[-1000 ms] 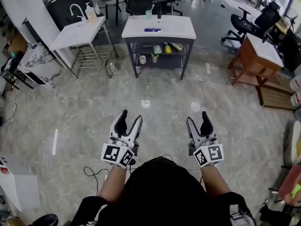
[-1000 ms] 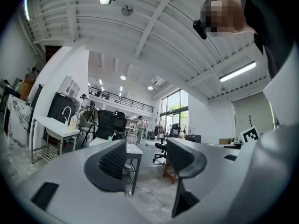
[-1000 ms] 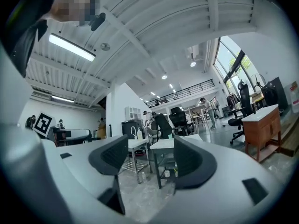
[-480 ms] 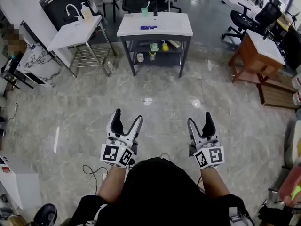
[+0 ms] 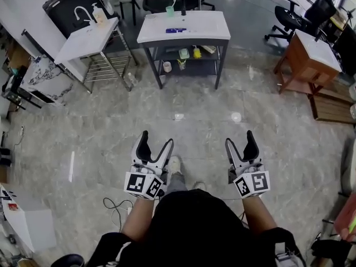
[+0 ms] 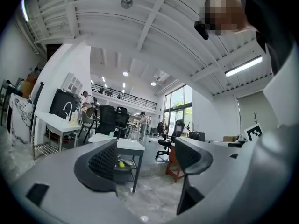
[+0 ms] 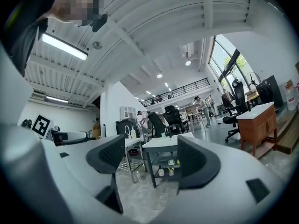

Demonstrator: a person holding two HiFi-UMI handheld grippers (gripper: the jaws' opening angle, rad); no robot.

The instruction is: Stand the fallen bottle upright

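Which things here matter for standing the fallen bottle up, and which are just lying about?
For the job:
blue item lying flat, likely the bottle; dark-framed table under it; left gripper, jaws opening, nothing between them; right gripper, open, empty.

Just lying about:
green cup; soap dispenser; wooden cabinet; office chair; floor cable.

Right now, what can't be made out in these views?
- Flat blue object on white-topped, dark-framed table: head view, too small to call it a bottle.
- Small items under that tabletop: head view, too small, shaded.
- Grey marble floor beneath the person: head view, hidden by their body.
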